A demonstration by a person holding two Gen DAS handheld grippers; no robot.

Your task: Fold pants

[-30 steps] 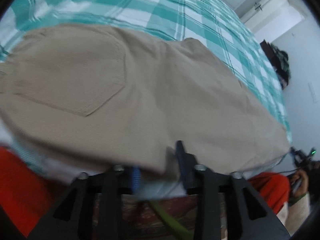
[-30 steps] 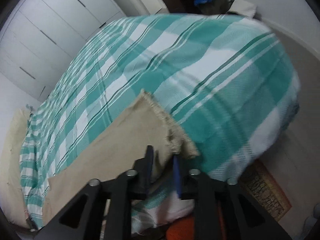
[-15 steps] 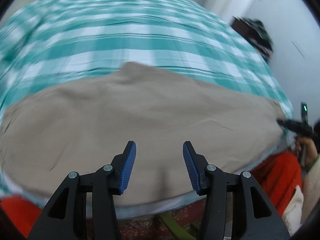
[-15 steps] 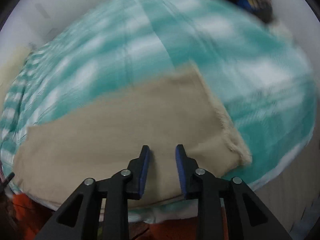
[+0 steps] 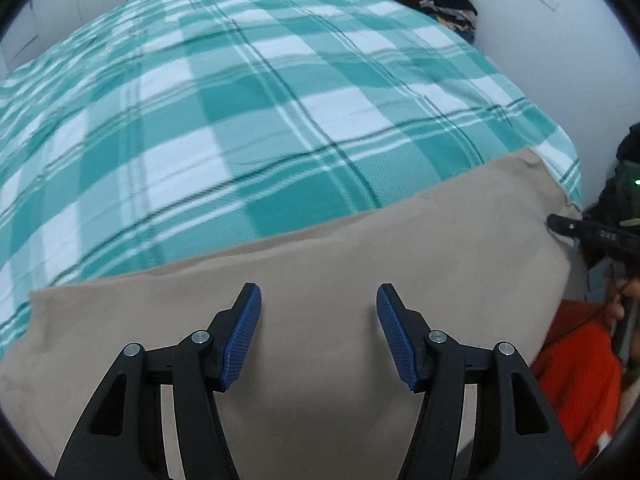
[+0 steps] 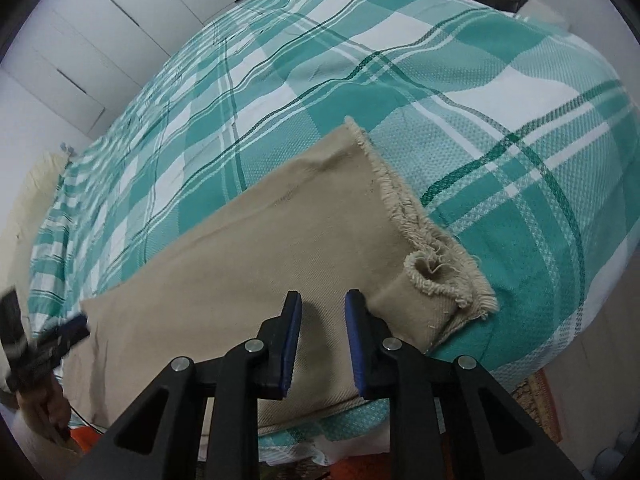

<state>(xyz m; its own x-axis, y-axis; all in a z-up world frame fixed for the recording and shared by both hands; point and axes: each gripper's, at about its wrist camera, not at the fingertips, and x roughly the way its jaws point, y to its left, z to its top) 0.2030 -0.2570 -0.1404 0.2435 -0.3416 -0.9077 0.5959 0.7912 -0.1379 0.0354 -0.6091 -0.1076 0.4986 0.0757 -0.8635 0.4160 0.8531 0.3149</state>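
The beige pants (image 5: 360, 264) lay flat along the near edge of the bed (image 5: 248, 92), on its teal-and-white checked cover, folded lengthwise into one long strip that ran from left to right.

At the left, the left hand-held gripper (image 5: 319, 332) hovered over the middle of that strip with its jaws spread and opening wider, only flat cloth below them and nothing pinched. The risk here, as I judged it, was a shallow bite: coming down on smooth fabric with no edge to catch, the pads could take only the top layer, and the leg beneath would stay behind and spoil the fold.

Further right, the right hand-held gripper (image 6: 323, 320) sat just short of the frayed hem (image 6: 404, 208), its jaws narrow and closing, with cloth under them but no fold visibly held between the pads. The lower hem corner (image 6: 436, 276) was curled and gaping, so the two layers were not aligned; a grip taken there could likely catch one layer or a few loose threads. The strip also lay close to the mattress edge, so an uneven pull might have dragged it off the bed.
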